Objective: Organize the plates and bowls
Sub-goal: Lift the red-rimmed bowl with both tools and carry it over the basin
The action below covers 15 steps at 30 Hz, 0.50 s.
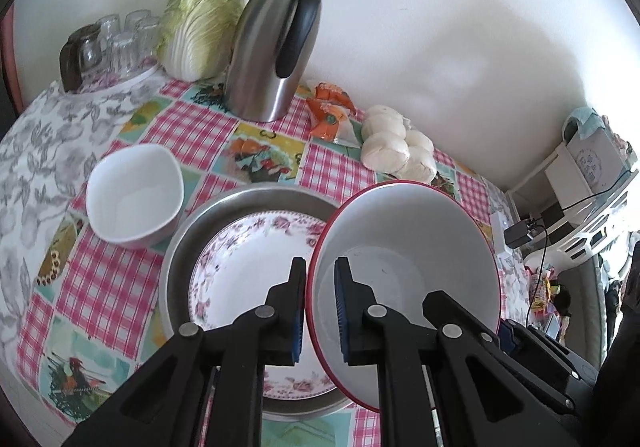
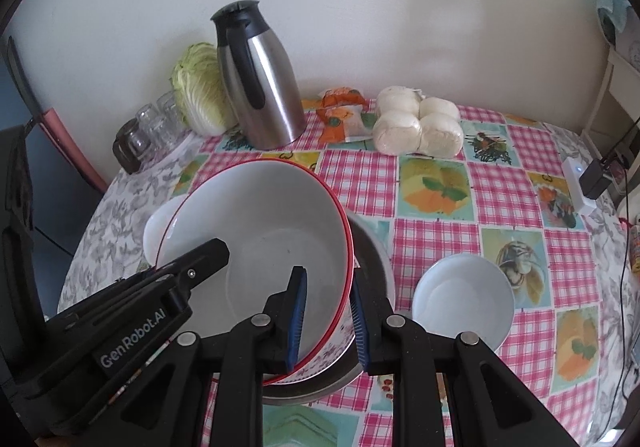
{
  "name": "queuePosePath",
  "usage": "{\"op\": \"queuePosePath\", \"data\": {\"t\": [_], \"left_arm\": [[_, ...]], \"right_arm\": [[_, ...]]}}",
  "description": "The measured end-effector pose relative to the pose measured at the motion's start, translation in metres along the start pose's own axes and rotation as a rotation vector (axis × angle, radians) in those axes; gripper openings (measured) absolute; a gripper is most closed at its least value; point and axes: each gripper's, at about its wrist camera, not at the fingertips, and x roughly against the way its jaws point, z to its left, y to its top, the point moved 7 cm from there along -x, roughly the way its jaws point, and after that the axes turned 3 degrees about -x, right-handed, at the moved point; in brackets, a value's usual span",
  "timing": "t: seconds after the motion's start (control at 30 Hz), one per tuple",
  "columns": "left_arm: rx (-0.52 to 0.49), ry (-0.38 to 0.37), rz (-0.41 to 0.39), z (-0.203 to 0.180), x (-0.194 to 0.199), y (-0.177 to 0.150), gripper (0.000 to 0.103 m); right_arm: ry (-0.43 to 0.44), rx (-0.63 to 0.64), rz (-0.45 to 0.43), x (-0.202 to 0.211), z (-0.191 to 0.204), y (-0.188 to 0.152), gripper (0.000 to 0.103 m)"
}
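Note:
A large white bowl with a red rim (image 1: pixel 404 247) hangs tilted over a floral plate (image 1: pixel 256 259), which lies in a shallow metal dish (image 1: pixel 180 267). My left gripper (image 1: pixel 320 267) is shut on the bowl's left rim, one blue pad inside and one outside. In the right wrist view the same bowl (image 2: pixel 260 231) has its right rim pinched by my right gripper (image 2: pixel 328 279), and the left gripper (image 2: pixel 200 259) shows at the opposite rim. A white squarish bowl (image 1: pixel 134 195) sits left of the dish. A small round white bowl (image 2: pixel 464 299) sits to its right.
At the back by the wall stand a steel thermos jug (image 1: pixel 272 43), a cabbage (image 1: pixel 200 27), several glasses (image 1: pixel 116 39), orange packets (image 1: pixel 332 115) and bagged white buns (image 1: pixel 396 147). A checked cloth (image 2: pixel 436 175) covers the table. A white device with cables (image 2: pixel 580 183) lies at the right edge.

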Motion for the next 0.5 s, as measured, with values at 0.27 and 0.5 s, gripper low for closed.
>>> {"op": "queuePosePath", "data": {"t": [0.27, 0.5], "left_arm": [[0.058, -0.012, 0.013, 0.018, -0.004, -0.002, 0.012], [0.073, -0.018, 0.017, 0.023, -0.004, 0.000, 0.012]], "right_arm": [[0.005, 0.030, 0.028, -0.010, 0.012, -0.005, 0.024], [0.010, 0.036, 0.043, -0.017, 0.015, -0.007, 0.023]]}}
